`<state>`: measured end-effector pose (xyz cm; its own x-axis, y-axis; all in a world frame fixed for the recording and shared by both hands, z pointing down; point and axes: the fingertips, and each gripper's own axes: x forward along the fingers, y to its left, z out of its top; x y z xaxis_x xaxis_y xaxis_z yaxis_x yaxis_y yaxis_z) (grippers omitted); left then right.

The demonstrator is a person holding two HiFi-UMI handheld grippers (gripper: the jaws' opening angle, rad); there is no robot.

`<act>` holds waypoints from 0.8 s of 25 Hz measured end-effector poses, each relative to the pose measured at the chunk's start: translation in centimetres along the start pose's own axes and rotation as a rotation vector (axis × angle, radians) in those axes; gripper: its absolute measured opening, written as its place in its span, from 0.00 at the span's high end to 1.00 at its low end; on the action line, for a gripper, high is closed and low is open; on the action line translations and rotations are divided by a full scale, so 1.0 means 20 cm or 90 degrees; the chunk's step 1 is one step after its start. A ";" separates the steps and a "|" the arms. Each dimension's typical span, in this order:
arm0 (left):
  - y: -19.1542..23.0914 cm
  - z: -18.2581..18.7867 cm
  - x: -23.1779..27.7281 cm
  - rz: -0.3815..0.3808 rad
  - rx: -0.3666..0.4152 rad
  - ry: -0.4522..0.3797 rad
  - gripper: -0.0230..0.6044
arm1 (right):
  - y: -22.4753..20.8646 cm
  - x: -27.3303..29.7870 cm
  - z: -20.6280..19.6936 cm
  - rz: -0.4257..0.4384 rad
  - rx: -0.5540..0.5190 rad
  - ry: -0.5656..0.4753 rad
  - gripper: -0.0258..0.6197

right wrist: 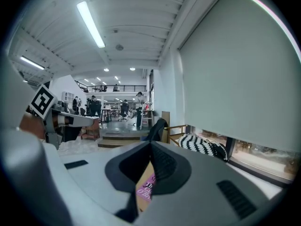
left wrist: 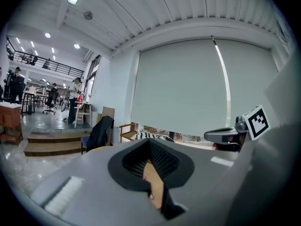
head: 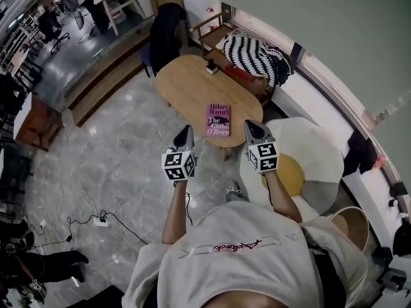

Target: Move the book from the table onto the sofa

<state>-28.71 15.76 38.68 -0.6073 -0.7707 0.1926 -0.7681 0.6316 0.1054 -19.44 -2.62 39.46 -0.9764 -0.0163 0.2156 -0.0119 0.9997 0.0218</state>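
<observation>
Approach step. Your left gripper (head: 185,132) and right gripper (head: 255,129) are both closed and empty. The book (head: 218,120) lies flat between their tips, touching neither, on the oval wooden table (head: 186,82). The next move likely calls for opening the jaws at the book's near edge.

I count one book (head: 218,119), one table (head: 183,85), one small box (head: 211,68), one striped blanket (head: 257,56), and two tools: the left tool (head: 186,132) and the right tool (head: 250,127).
</observation>
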 end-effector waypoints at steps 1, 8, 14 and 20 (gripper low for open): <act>0.01 0.01 0.04 0.000 0.000 0.000 0.95 | -0.03 0.04 0.01 0.001 0.000 -0.001 0.95; 0.06 0.07 0.30 0.001 0.003 0.001 0.95 | -0.20 0.27 0.08 0.007 -0.001 -0.007 0.95; 0.11 0.12 0.50 0.004 0.000 -0.001 0.95 | -0.29 0.43 0.10 0.018 -0.004 -0.008 0.95; 0.13 0.16 0.68 0.000 0.007 -0.007 0.95 | -0.39 0.58 0.15 0.020 -0.004 -0.021 0.95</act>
<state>-39.54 6.69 38.36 -0.6093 -0.7719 0.1814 -0.7706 0.6303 0.0942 -31.34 -10.55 38.83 -0.9829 0.0152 0.1837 0.0197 0.9996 0.0224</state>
